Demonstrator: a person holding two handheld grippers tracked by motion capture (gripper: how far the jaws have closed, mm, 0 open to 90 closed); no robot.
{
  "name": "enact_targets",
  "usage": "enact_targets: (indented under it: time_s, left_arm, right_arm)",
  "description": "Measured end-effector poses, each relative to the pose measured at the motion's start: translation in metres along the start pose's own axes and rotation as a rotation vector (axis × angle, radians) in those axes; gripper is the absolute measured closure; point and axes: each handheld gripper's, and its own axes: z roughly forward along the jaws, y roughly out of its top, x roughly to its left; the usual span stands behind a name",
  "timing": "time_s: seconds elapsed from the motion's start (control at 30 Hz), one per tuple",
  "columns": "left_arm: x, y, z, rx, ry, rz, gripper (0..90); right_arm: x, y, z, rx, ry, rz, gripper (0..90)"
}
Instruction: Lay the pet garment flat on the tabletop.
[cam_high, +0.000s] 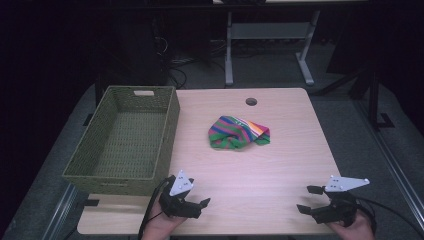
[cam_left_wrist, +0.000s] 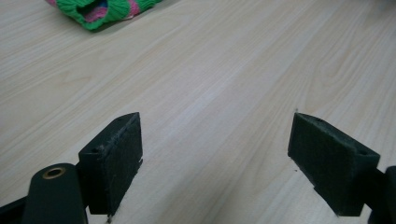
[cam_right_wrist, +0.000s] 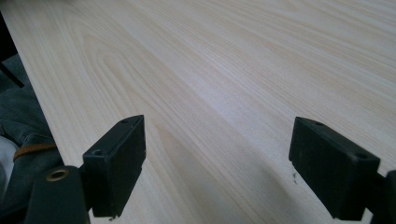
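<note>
Broadly, a pale wooden table (cam_high: 280, 165) takes up the middle of the high view, with a round cable hole (cam_high: 251, 102) near its far edge. On its left side sits a large olive woven basket (cam_high: 167, 131), rectangular, with a handle slot in its far wall; its woven floor is bare. Near the table's centre, just right of the basket and apart from it, lies a crumpled striped cloth (cam_high: 239, 132) in green, purple, pink and orange.

At the near edge, the left gripper (cam_high: 200, 205) rests low over the wood close to the basket's near right corner, well short of the cloth. Its jaws stand widely spread, and in the left gripper view the dark pads (cam_left_wrist: 119, 158) have only bare wood grain between them, gripping nothing; a green and pink corner of the cloth (cam_left_wrist: 100, 11) lies far ahead at the top of that view.

The right gripper (cam_high: 309, 199) sits near the table's near right corner, well apart from the cloth. Its jaws are likewise spread wide, and in the right gripper view its pads (cam_right_wrist: 116, 163) frame empty tabletop, pinching nothing.
</note>
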Motion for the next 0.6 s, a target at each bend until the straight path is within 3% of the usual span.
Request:
enact_targets:
  time_s: [0.37, 0.6]
  left_arm:
    - [-0.004, 0.002, 0.003, -0.003, -0.009, 0.013, 17.4]
    - [-0.003, 0.001, 0.002, -0.029, -0.008, 0.004, 17.6]
  right_arm:
    - [0.003, 0.003, 0.001, -0.001, 0.022, -0.017, 18.4]
    - [0.012, 0.019, 0.000, -0.017, 0.022, -0.050, 17.4]
